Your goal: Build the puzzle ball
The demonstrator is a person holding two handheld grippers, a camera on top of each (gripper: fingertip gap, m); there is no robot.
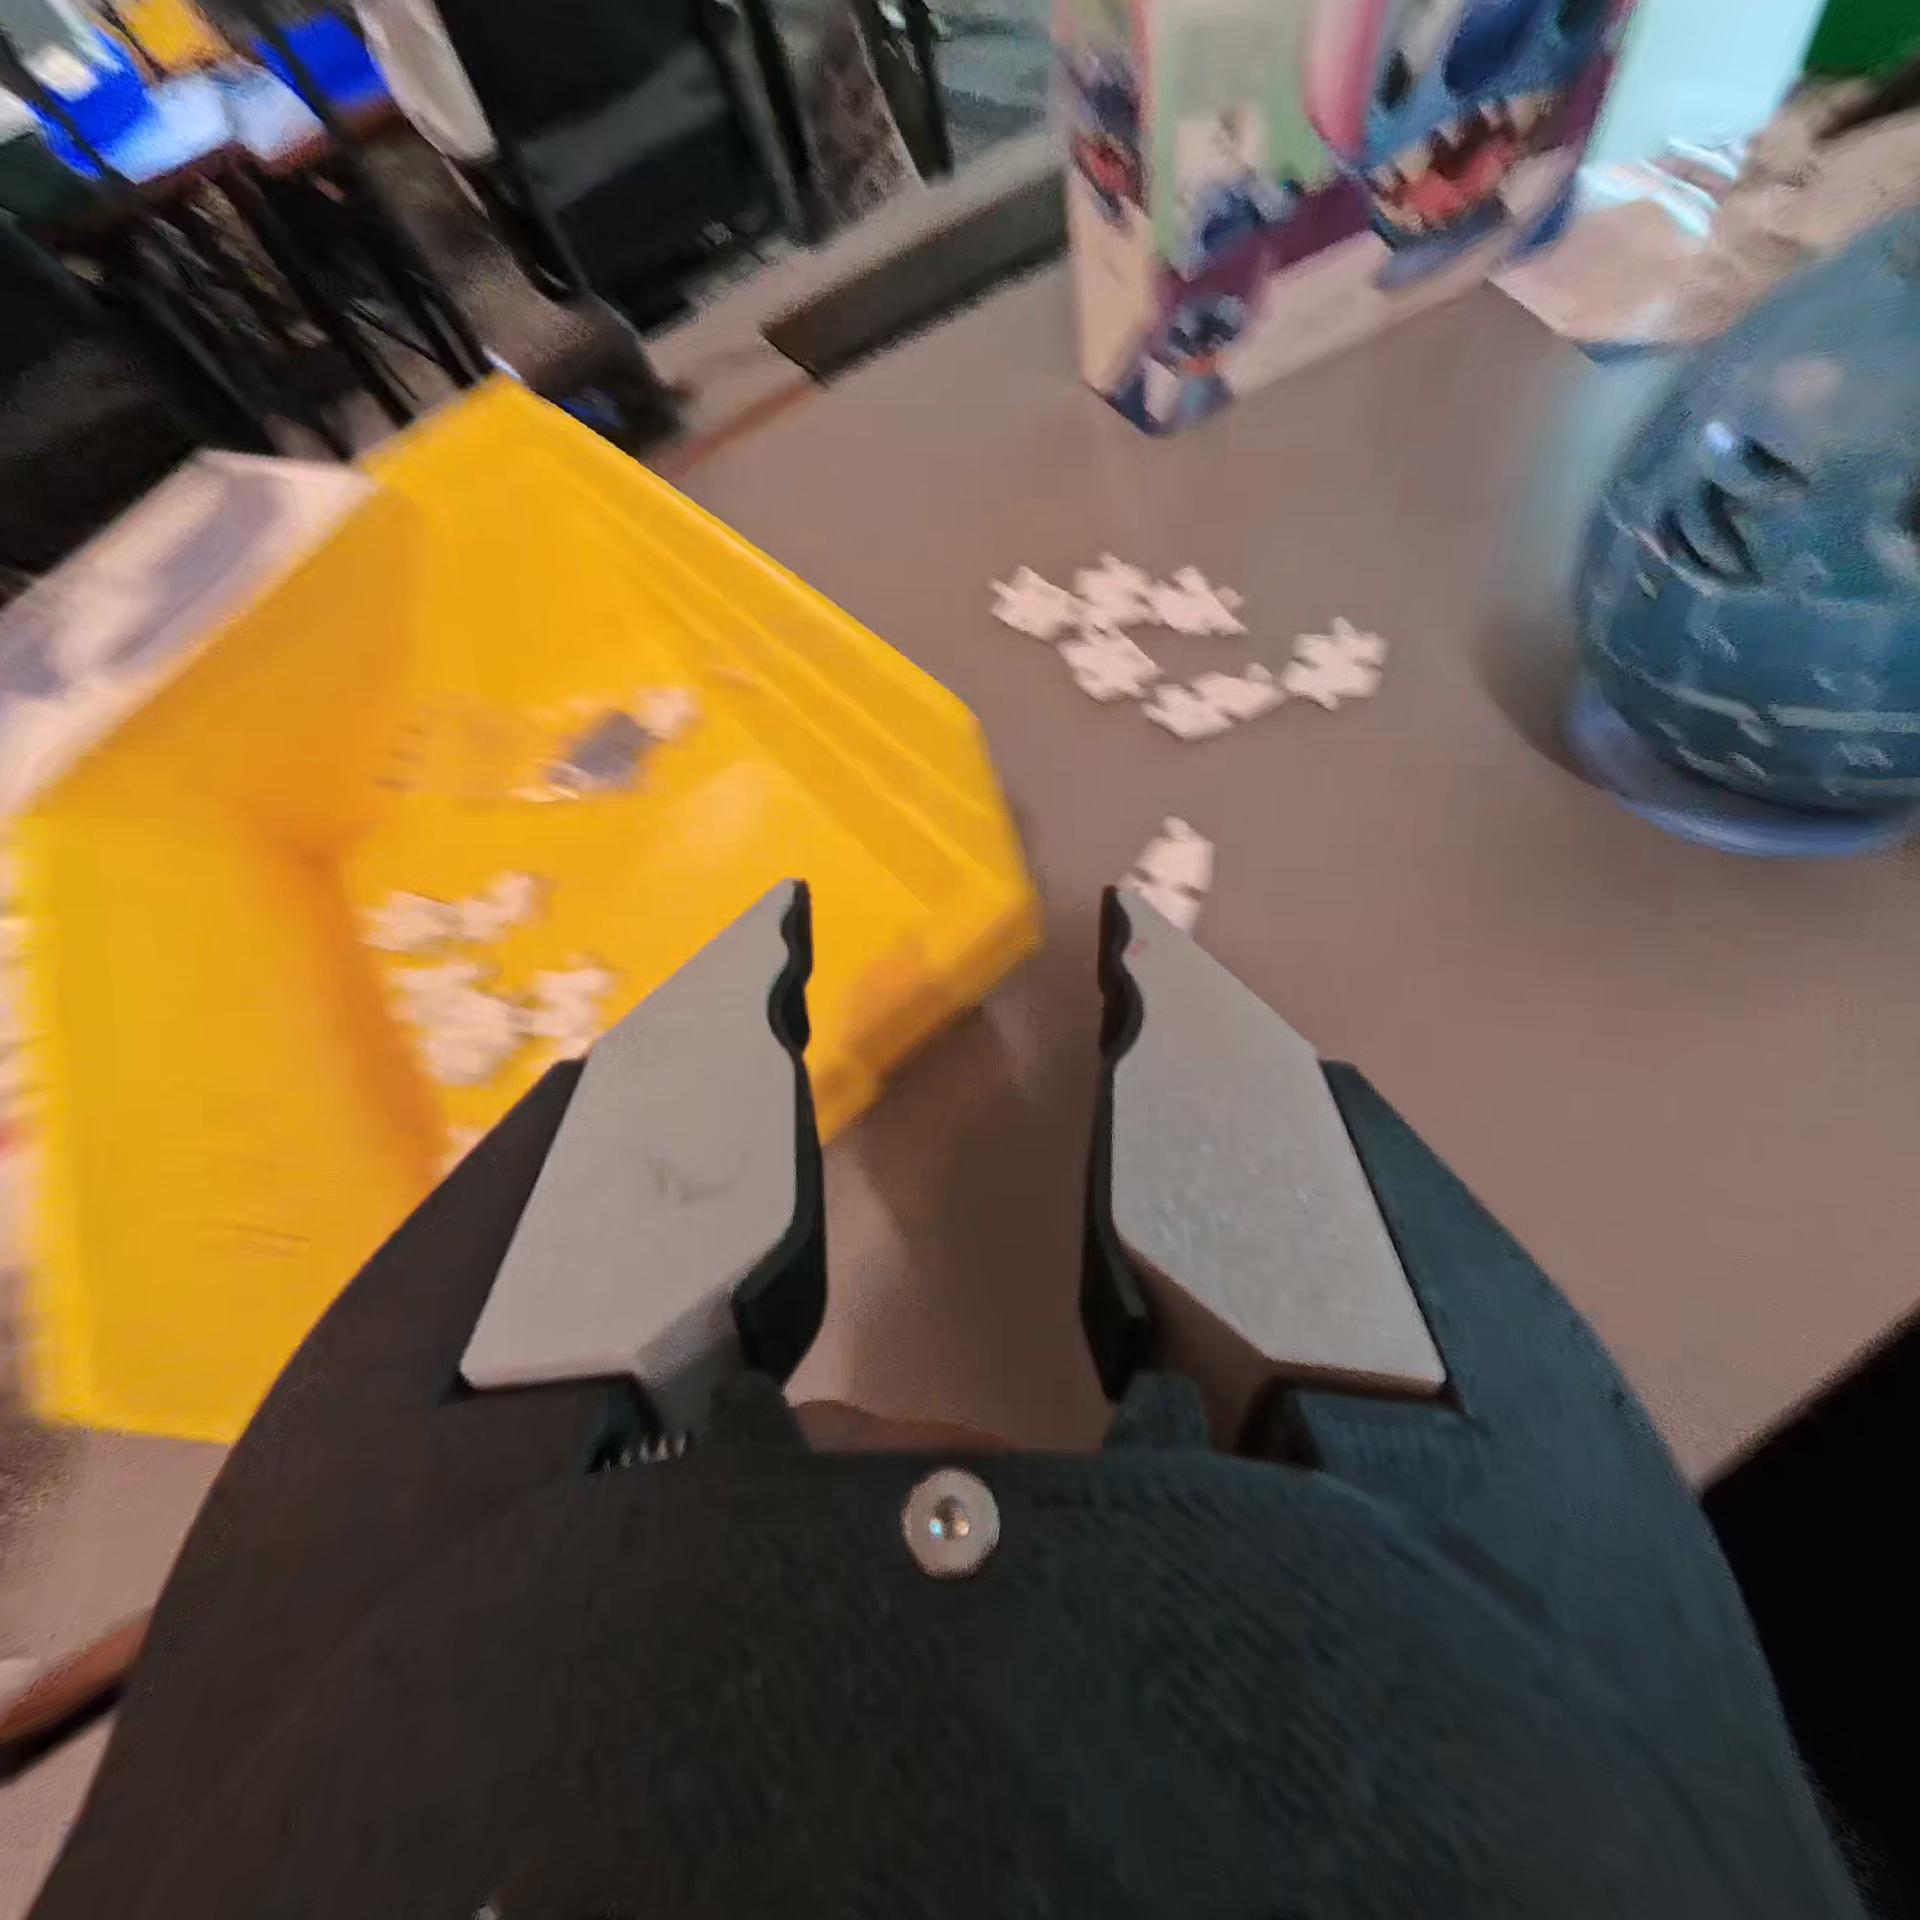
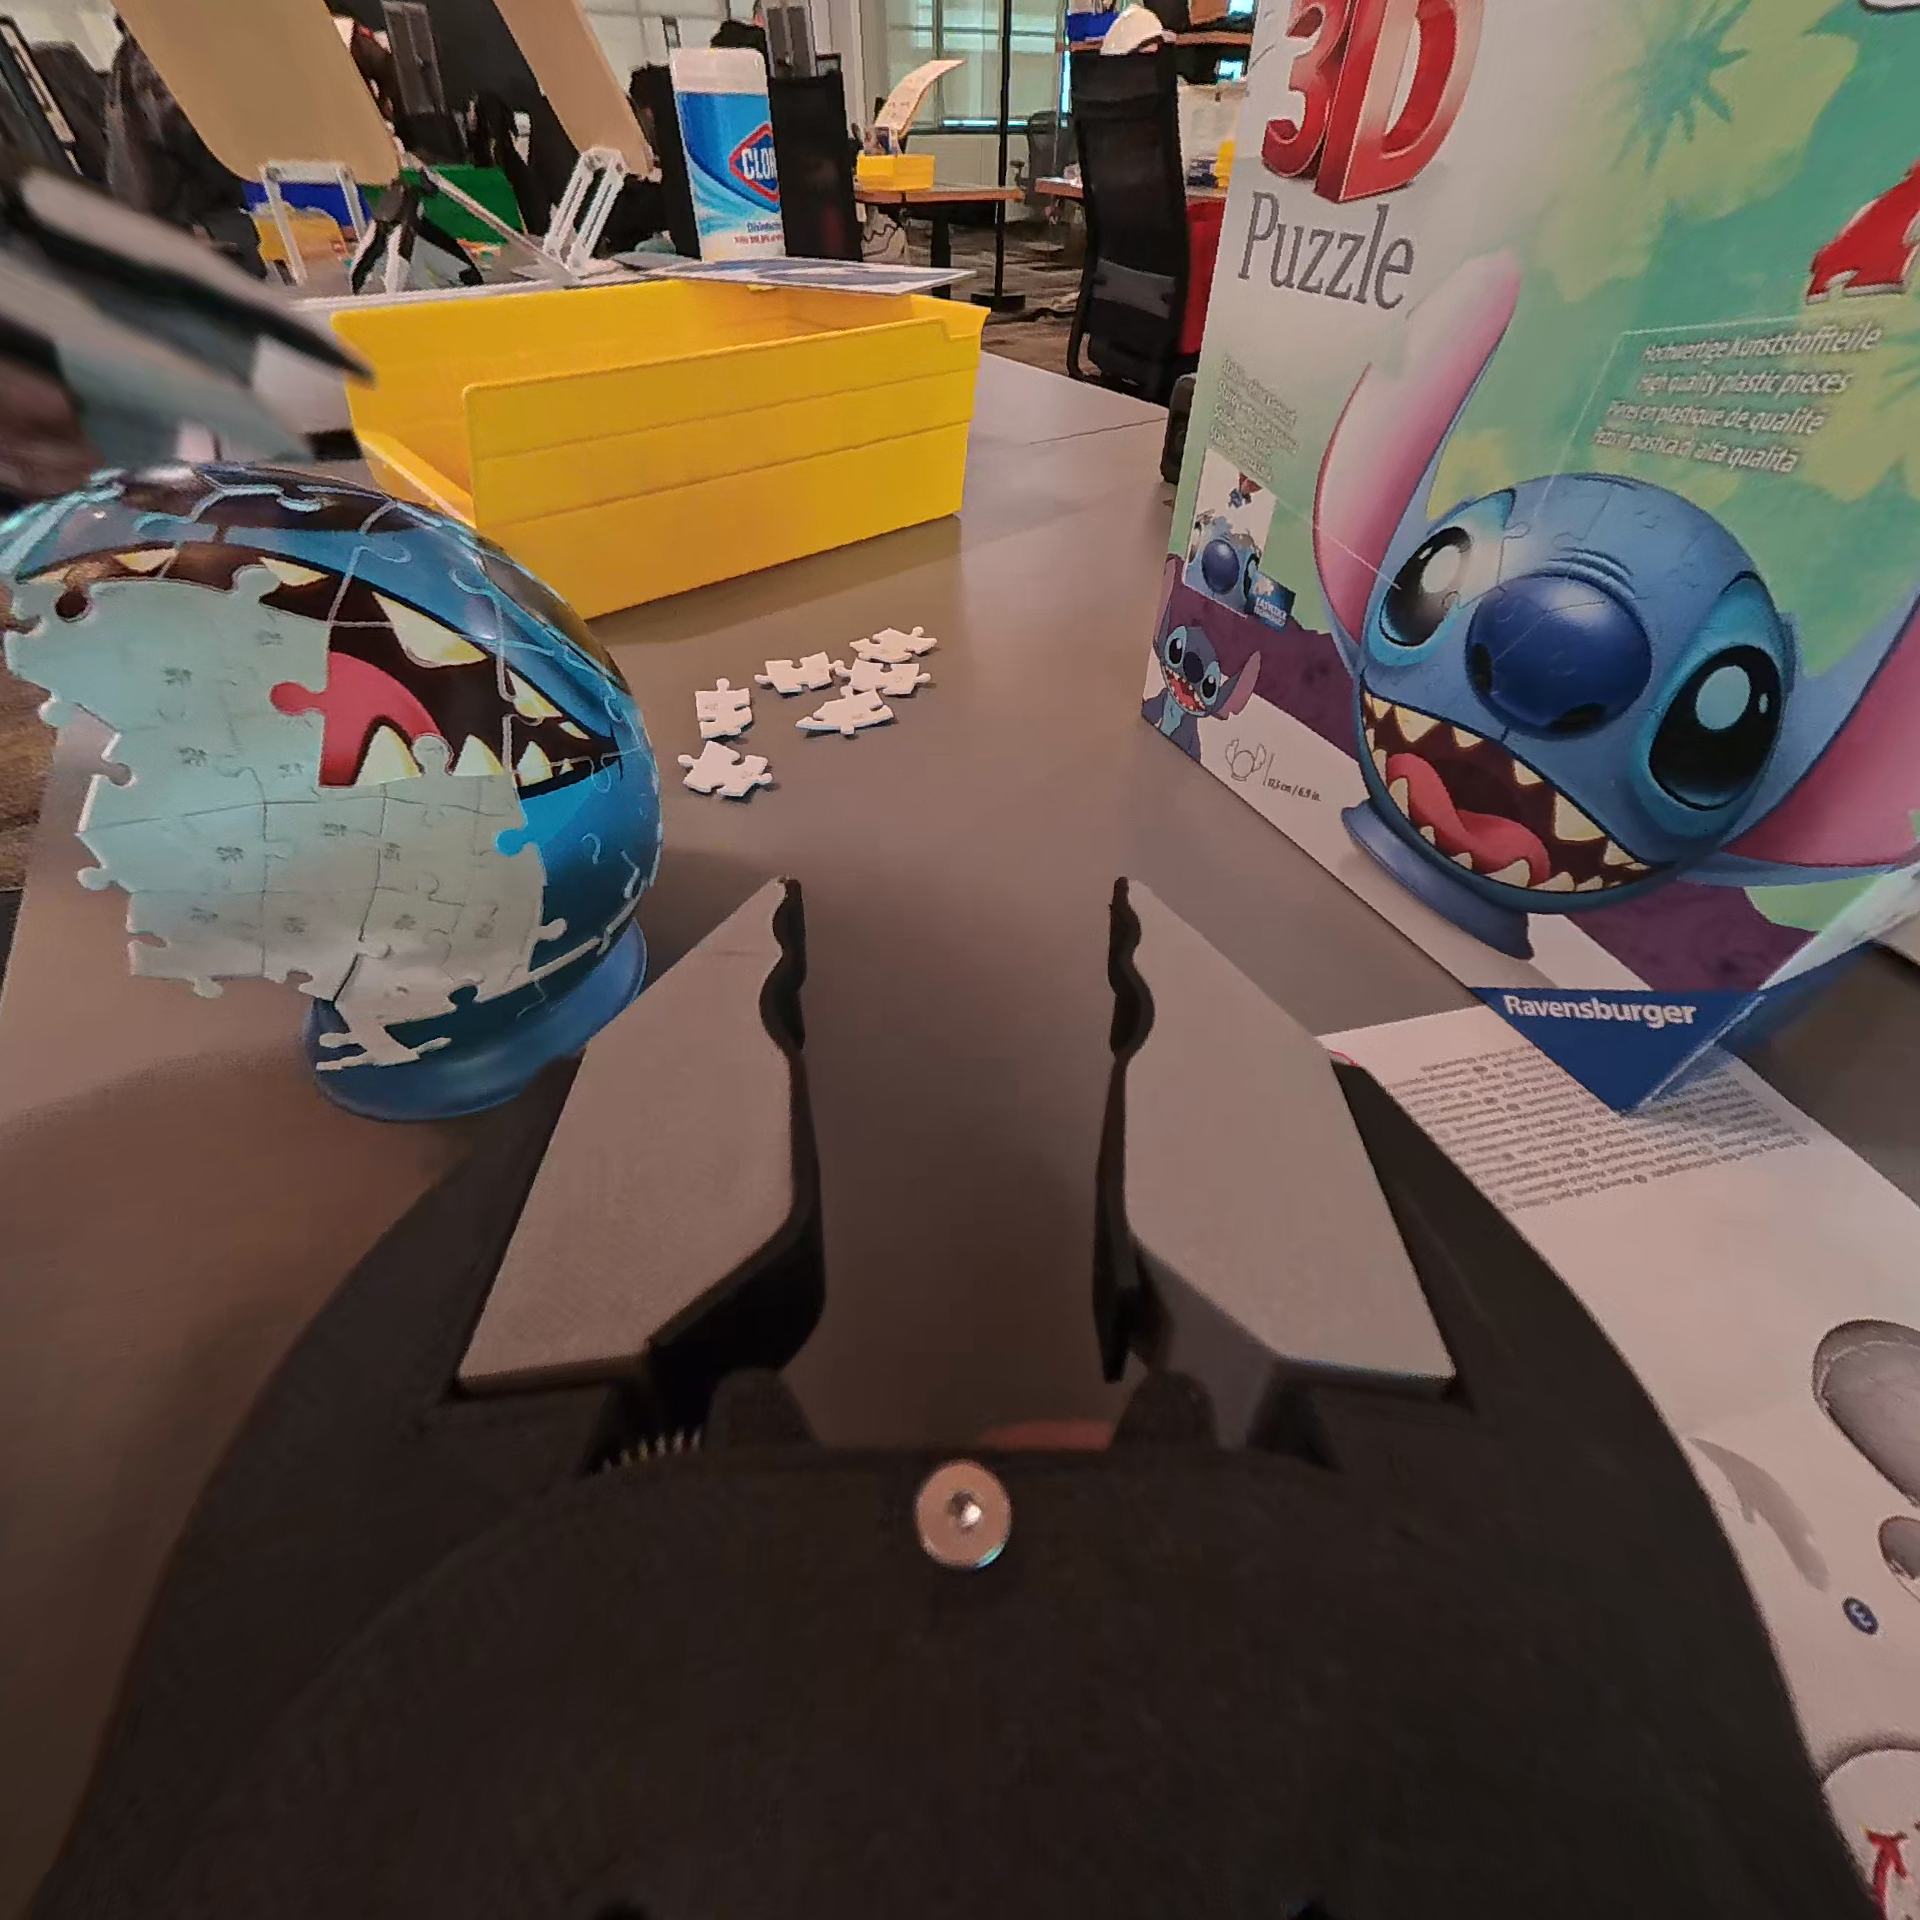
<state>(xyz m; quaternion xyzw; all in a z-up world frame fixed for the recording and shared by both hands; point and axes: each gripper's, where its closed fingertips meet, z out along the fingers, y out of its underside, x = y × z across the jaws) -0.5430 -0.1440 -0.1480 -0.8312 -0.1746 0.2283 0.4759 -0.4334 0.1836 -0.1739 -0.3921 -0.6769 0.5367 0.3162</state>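
**Both grippers empty, ball part-built on its stand**

Left gripper (image 1: 954,914): grey fingers with black wavy pads, jaws apart, nothing between them. It hangs above the grey-brown table (image 1: 1351,1091), tips over the near corner of the yellow plastic bin (image 1: 582,665). Left wrist view is motion-blurred.

Right gripper (image 2: 956,914): same build, jaws apart, nothing held; bare table (image 2: 956,1091) shows through the gap.

Partly assembled blue plastic puzzle ball (image 2: 343,748): sits upright on a round blue stand (image 2: 488,1049), left of the right gripper's fingers. Right wrist view shows its printed mouth with teeth and a red tongue, plus a patch of pale piece backs with a ragged edge. Left wrist view shows the ball (image 1: 1756,613) only as a blurred blue dome near the table's right edge.

Loose white puzzle pieces (image 2: 810,696): small cluster on the table between ball and bin, apart from both. Left wrist view shows the cluster (image 1: 1184,649) and one more single white piece (image 1: 1174,868) just beyond the left gripper's right fingertip; this one is not seen from the right.

Only the left wrist view looks into the bin: blurred pale pieces (image 1: 478,977) lie inside.

Only the right wrist view shows clearly the printed cardboard puzzle box (image 2: 1558,499) standing at the right, and a white instruction sheet (image 2: 1662,1299) lying flat before it
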